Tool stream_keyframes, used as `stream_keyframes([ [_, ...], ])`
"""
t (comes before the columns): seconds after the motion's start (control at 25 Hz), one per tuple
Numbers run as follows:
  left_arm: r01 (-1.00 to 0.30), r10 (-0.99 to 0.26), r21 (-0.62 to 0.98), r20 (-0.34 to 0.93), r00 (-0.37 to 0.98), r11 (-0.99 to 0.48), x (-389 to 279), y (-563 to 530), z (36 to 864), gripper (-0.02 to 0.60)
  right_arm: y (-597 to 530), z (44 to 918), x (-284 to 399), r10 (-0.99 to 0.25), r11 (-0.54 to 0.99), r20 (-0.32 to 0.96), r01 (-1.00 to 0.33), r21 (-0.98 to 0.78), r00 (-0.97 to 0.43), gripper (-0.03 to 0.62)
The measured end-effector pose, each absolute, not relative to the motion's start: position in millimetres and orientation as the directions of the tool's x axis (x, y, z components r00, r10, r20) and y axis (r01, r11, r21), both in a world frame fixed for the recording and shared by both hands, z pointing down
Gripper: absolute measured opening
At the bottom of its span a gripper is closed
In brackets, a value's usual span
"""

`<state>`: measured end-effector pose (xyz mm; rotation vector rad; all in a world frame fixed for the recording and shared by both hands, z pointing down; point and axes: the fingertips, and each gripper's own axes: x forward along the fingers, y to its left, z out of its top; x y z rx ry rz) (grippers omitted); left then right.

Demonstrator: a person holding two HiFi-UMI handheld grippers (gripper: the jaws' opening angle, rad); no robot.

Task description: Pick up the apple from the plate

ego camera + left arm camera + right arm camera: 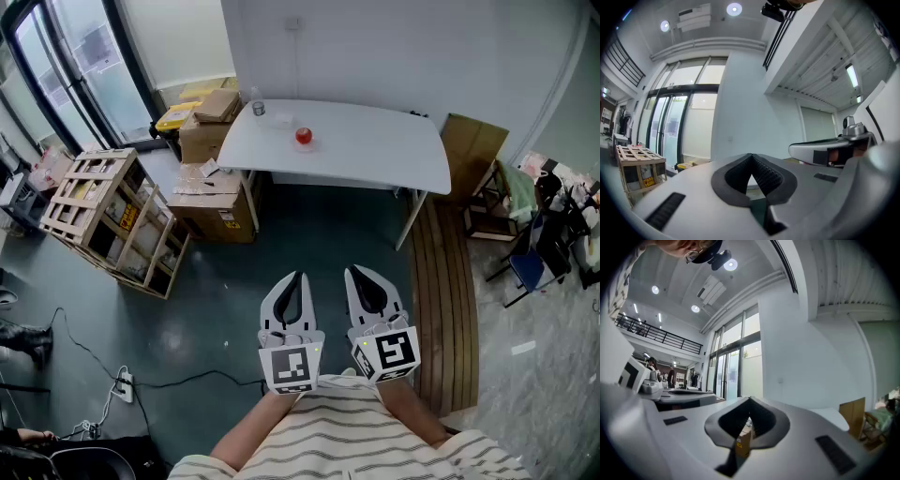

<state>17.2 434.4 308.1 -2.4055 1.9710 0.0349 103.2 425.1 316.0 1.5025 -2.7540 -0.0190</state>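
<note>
A red apple (303,136) sits on the white table (375,150) across the room in the head view; the plate under it barely shows against the tabletop. Both grippers are held level close to my body, far short of the table. My left gripper (299,276) is shut, its tips meeting with nothing between them. Beside it, my right gripper (354,271) is also shut and empty. The left gripper view shows its own shut gripper (751,155) pointing toward the far wall. The right gripper view likewise shows its shut gripper (750,399). Neither gripper view shows the apple.
A small glass (258,109) stands near the table's back left. Cardboard boxes (211,127) are stacked by the table's left end, and a wooden crate (108,211) lies farther left. Wooden planks (445,281) lie on the floor at right. A power strip and cable (122,382) trail at lower left.
</note>
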Motion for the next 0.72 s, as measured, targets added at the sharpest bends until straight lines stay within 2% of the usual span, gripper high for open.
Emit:
stream_keyframes([
  [0.72, -0.992, -0.992, -0.034, -0.030, 0.124, -0.123, 67.1, 437.0, 324.3, 0.005, 421.0, 324.7, 155.2, -0.793, 0.609, -0.003, -0.793, -0.009, -0.609, 0.014],
])
